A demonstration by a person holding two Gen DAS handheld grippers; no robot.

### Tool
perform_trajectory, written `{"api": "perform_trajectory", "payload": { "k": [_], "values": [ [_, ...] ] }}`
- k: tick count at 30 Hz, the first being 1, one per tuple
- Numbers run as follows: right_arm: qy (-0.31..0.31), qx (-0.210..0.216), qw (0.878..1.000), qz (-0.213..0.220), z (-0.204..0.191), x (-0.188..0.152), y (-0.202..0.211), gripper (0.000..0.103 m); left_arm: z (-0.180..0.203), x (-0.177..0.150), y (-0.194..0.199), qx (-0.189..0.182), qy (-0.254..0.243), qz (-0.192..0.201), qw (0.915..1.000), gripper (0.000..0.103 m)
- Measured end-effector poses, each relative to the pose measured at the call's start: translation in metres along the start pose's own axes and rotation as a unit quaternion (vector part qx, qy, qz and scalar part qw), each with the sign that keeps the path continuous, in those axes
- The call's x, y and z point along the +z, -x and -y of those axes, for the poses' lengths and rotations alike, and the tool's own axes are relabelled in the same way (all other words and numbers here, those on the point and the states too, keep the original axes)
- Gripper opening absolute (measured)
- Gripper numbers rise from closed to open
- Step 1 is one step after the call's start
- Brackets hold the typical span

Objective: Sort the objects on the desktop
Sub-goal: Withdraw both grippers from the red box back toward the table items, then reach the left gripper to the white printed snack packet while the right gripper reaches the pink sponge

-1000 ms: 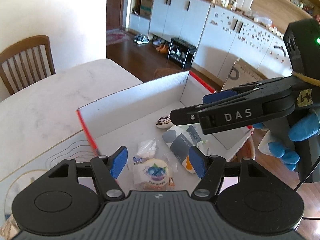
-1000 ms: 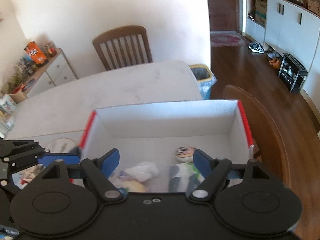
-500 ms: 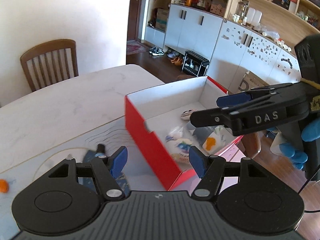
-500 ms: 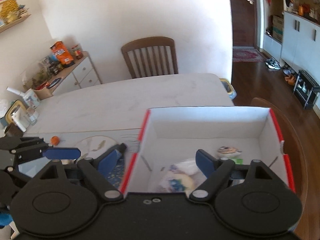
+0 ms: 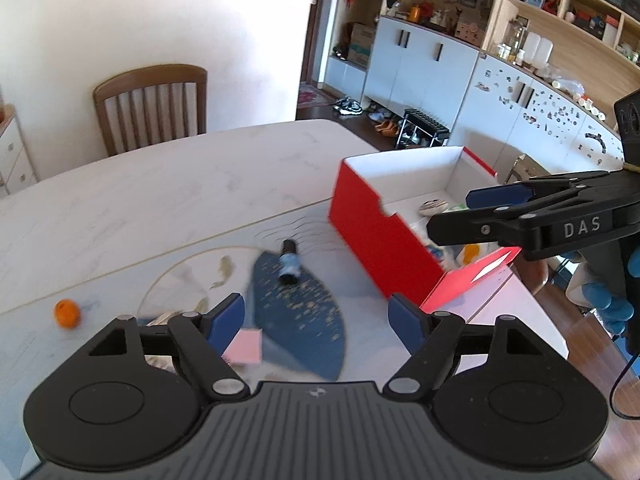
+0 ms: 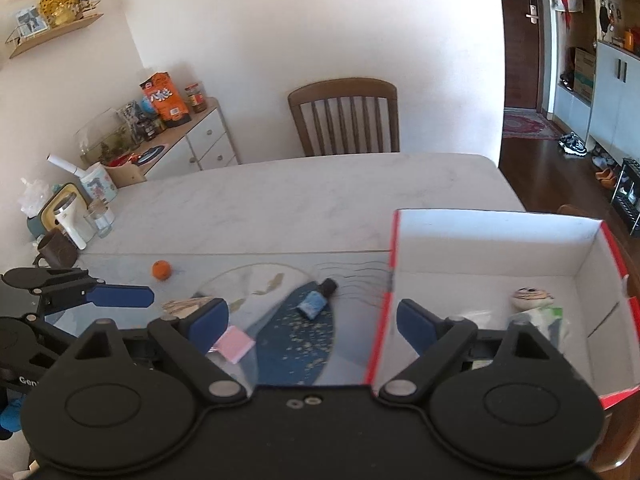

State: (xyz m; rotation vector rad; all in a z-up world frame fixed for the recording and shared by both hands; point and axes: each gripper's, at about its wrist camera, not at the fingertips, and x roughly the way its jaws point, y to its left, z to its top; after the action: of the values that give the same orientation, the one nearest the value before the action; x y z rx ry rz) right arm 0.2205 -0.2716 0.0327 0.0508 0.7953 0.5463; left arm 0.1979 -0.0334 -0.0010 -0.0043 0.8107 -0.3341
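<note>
Both your grippers, left gripper [image 5: 316,318] and right gripper [image 6: 312,322], just widened, empty. Next pick: small bottle [image 6: 316,298] at 12 o'clock, then into red box [image 6: 496,220].

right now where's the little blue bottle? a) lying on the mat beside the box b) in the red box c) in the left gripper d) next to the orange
a: the bottle lies on its side on the mat, just outside the red box, far from the orange and in no gripper.

left gripper [image 5: 316,318] widening empty, right gripper [image 6: 312,320] too
</note>
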Motion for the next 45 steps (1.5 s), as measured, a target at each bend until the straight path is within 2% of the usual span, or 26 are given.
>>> {"api": "perform_trajectory", "payload": {
  "k": [13,21,24,32,38,45],
  "values": [
    [-0.002,0.007,1.000,0.002,-0.050,-0.010,-0.018,0.094,-0.057,-0.039,0.029,0.011,0.019,0.011,0.9997,0.087],
    [-0.003,0.000,1.000,-0.005,-0.076,-0.017,-0.035,0.094,-0.085,-0.066,0.039,0.017,0.021,0.011,0.9996,0.089],
    [-0.005,-0.004,1.000,-0.011,-0.085,-0.021,-0.044,0.094,-0.097,-0.076,0.040,0.016,0.027,0.011,0.9994,0.103],
    [0.013,-0.019,0.999,-0.028,-0.110,-0.033,-0.069,0.095,-0.120,-0.101,0.031,0.018,0.024,-0.005,0.9995,0.103],
    [0.014,-0.030,0.999,-0.043,-0.116,-0.039,-0.092,0.095,-0.124,-0.121,0.016,0.010,-0.013,-0.016,0.9997,0.103],
    [0.025,-0.048,0.997,-0.060,-0.114,-0.048,-0.121,0.095,-0.109,-0.135,-0.007,-0.003,-0.081,-0.025,0.9964,0.103]
  ]
}}
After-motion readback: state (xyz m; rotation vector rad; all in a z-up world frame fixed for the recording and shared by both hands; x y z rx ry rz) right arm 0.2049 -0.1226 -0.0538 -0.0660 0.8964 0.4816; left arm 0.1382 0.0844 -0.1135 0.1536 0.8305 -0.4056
